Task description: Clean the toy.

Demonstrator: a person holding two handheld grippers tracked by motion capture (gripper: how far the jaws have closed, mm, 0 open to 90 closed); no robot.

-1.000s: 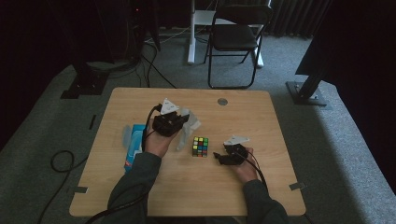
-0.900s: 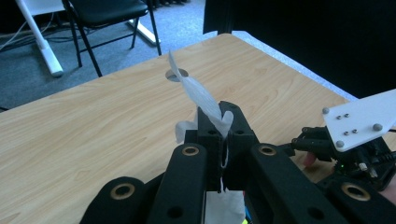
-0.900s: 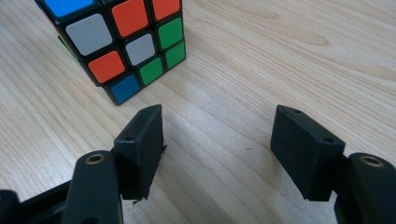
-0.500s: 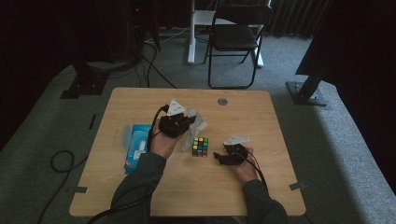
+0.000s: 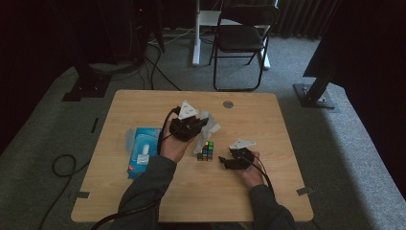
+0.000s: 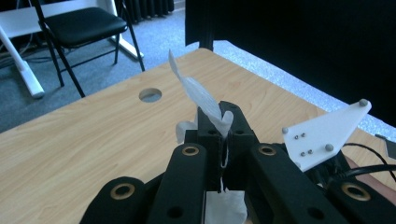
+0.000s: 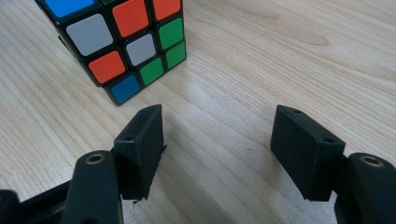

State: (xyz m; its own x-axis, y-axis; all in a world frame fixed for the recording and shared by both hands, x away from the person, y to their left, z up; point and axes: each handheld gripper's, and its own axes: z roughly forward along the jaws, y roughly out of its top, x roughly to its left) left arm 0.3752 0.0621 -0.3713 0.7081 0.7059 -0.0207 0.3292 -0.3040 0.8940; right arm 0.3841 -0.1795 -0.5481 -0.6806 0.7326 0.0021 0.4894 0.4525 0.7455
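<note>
high view: left tool [image 5: 194,125] clenched on white tissue [image 5: 209,123], held just above & behind the cube [image 5: 207,150] on the counter [image 5: 287,158], w/ right tool [image 5: 225,161] released, jaws wide, just right of cube, nearer for steadying it.

Wipes pack [image 5: 142,152]: you have this blue pack lying flat near the table's left edge.
Cable hole [image 5: 228,104]: round, by your table's far edge.
Chair [image 5: 242,37]: black folding chair on the carpet beyond your table [image 5: 119,103].
</note>
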